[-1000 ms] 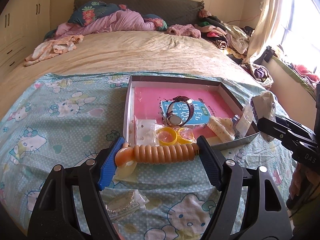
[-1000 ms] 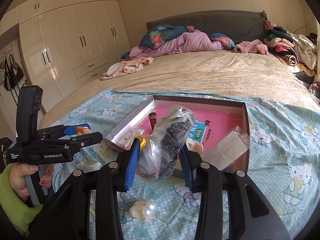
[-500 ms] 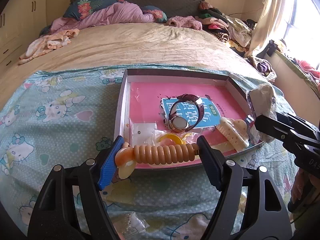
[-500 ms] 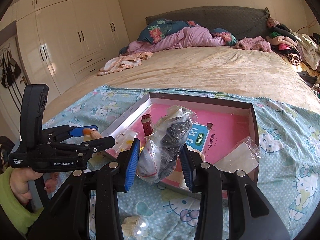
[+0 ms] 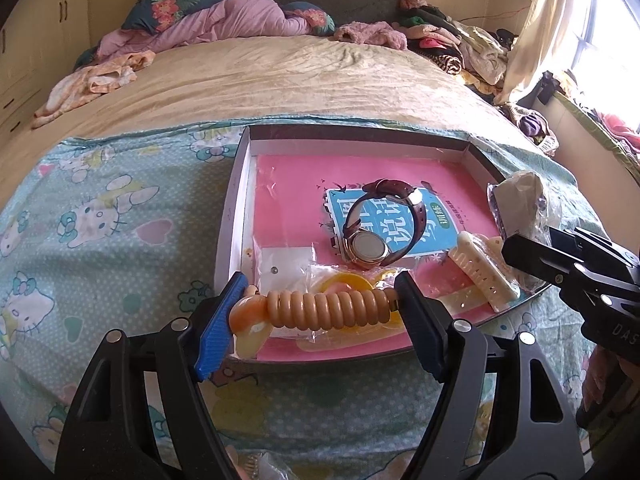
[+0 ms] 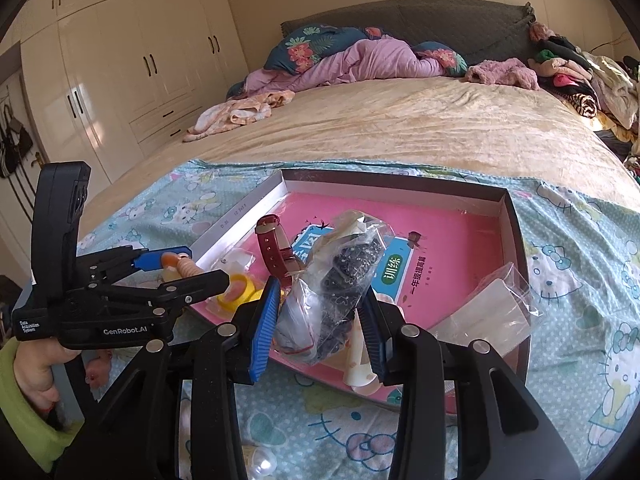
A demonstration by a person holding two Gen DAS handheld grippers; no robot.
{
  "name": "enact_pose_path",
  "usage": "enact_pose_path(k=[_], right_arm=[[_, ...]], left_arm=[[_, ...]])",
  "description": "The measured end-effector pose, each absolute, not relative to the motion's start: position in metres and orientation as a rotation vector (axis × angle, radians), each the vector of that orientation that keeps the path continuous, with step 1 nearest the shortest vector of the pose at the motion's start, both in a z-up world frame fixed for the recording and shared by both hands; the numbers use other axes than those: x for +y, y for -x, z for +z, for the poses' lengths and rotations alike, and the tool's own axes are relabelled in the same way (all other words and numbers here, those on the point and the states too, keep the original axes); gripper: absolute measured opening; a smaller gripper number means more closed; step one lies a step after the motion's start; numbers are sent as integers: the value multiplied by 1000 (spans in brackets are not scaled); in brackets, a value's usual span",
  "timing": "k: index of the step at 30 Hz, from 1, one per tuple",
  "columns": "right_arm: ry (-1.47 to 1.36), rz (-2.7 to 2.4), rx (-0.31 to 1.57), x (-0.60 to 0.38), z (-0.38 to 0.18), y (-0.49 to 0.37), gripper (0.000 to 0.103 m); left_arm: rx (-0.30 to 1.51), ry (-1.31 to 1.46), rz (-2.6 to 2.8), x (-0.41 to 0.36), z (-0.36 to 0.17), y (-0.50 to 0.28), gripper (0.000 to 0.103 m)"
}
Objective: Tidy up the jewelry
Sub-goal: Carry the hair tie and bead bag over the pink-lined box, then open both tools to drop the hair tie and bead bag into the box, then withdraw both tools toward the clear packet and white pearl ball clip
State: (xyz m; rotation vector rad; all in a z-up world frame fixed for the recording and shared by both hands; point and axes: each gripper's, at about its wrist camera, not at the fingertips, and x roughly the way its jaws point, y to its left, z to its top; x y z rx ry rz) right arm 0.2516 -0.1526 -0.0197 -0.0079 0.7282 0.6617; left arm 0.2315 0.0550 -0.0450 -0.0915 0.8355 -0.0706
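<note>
My left gripper (image 5: 320, 314) is shut on an orange ribbed coil hair tie (image 5: 320, 312) and holds it over the near left corner of the shallow box (image 5: 232, 216) with a pink booklet inside. My right gripper (image 6: 320, 324) is shut on a clear plastic bag of dark beads (image 6: 340, 276) above the box's near edge (image 6: 520, 240). In the box lie a brown-strap watch (image 5: 376, 224), a cream hair clip (image 5: 482, 268) and yellow rings in a bag (image 5: 348, 280). The left gripper also shows in the right wrist view (image 6: 176, 268).
The box sits on a Hello Kitty sheet (image 5: 100, 220) spread on a bed. A clear packet (image 6: 492, 312) rests on the box's right edge. Small clear items (image 6: 260, 460) lie on the sheet near me. Clothes pile (image 5: 460, 44) at the bed's far right; wardrobes (image 6: 140, 60) stand left.
Both grippers have moved forward toward the box with their loads. The hair tie now hangs over the box's near left corner and the bead bag over its near edge.
</note>
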Motion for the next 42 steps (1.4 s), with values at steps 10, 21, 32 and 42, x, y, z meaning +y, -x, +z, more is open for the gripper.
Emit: enact_pose_path(k=[10,21,32,42], right_arm=[[28,657,746,-144,-28,-258,38],[39,651,802,-139,-40,-259,40],[11,634,717,-156,-17,-233,71],[16,657,695,-174,-3,-193,81]], left_arm=[[821,88,-55,55,-42,-228,78],[793,97,-51,58,-27,-214,84],[774,107,-44,60,-15,-198,85],[764,119,7,73,-12,-173,90]])
